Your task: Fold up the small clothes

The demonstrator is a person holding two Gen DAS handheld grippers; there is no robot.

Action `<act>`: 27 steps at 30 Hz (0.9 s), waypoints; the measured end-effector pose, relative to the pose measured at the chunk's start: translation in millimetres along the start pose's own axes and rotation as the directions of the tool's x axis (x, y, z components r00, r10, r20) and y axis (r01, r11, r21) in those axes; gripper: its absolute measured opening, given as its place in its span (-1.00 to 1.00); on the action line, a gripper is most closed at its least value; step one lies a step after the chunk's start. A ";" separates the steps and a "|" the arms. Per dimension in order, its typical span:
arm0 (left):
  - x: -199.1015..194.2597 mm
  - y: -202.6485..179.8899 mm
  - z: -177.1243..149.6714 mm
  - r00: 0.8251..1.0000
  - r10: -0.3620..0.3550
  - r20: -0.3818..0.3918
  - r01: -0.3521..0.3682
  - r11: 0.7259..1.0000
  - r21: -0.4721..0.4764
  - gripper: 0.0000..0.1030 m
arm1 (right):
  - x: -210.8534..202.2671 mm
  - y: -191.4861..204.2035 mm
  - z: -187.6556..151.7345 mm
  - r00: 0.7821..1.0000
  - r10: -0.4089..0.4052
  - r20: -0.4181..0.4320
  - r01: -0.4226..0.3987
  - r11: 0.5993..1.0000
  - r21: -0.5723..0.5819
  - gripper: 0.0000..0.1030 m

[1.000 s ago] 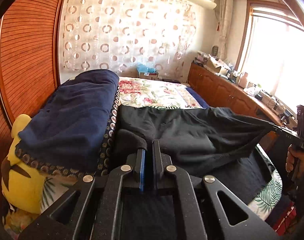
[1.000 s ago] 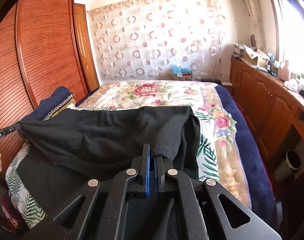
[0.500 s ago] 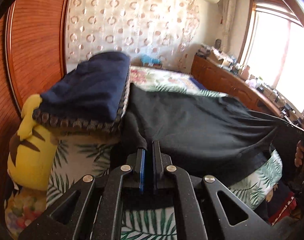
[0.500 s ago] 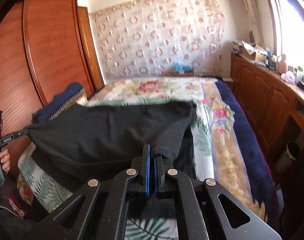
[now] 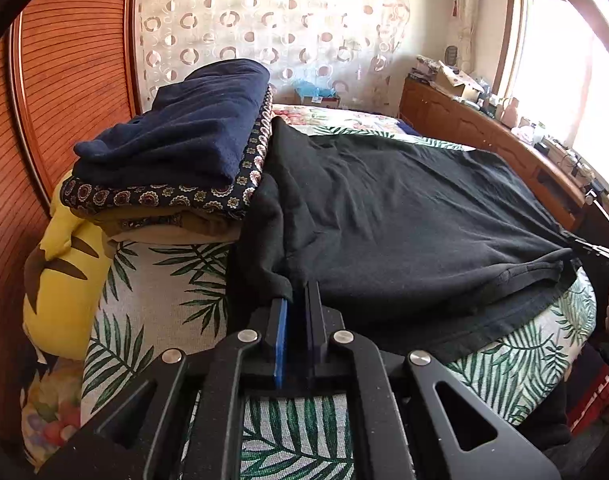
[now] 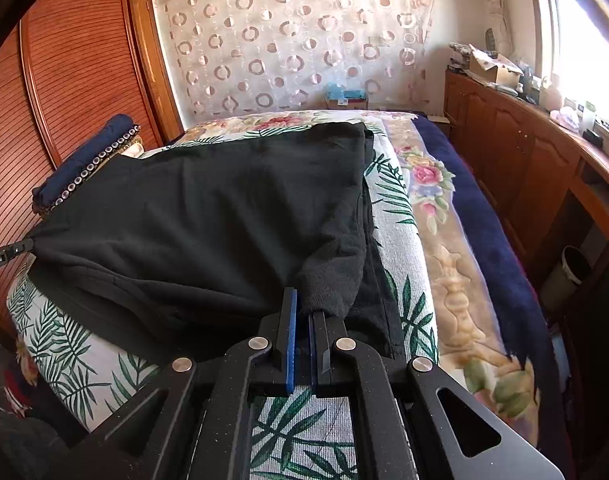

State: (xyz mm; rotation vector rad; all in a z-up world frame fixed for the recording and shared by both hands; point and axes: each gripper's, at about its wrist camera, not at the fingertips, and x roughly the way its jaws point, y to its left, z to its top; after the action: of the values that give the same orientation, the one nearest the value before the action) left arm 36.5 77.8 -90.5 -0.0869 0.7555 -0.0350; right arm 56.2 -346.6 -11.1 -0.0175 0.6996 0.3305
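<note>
A black garment (image 5: 384,208) lies spread across the palm-leaf bed cover (image 5: 176,280), its upper layer doubled over a lower one. My left gripper (image 5: 298,294) is shut on the near left corner of that upper layer, just above the cover. In the right wrist view the same black garment (image 6: 208,220) stretches leftwards, and my right gripper (image 6: 304,304) is shut on its near right corner. Each gripper shows in the other's view: the right gripper (image 5: 596,252) at the far right edge, the left gripper (image 6: 8,254) at the far left, and the cloth is taut between them.
A stack of folded dark blue clothes (image 5: 176,140) sits left of the garment, beside a yellow plush cushion (image 5: 64,272). A wooden wardrobe (image 6: 76,60) stands on the left and a cluttered wooden cabinet (image 6: 516,148) on the right. A bin (image 6: 564,276) stands by the blue blanket (image 6: 488,232).
Both grippers have sunk towards the bed with the garment's corners still held. The raised upper layer has come down and now lies nearly flat over the lower one.
</note>
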 end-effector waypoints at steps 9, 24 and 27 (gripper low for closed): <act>-9.9 -1.2 1.8 0.999 -0.022 0.032 0.022 1.000 0.004 -0.08 | -17.6 2.8 -7.3 1.000 0.001 0.019 -0.001 1.000 -0.022 -0.78; -10.8 -3.7 4.0 0.999 -0.015 0.038 0.015 1.000 0.002 0.54 | -39.3 12.3 -11.3 0.997 -0.026 0.072 0.030 0.998 -0.062 -0.28; -10.0 -9.8 2.9 0.999 -0.015 0.035 0.014 1.000 0.017 0.54 | -33.5 20.8 -13.6 0.998 -0.006 0.060 0.011 0.997 -0.077 -0.28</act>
State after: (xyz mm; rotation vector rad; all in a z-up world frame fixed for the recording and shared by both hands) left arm 31.2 68.9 -80.7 -0.0768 0.7197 -0.0532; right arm 17.4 -338.4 1.7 -0.0841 0.6273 0.3483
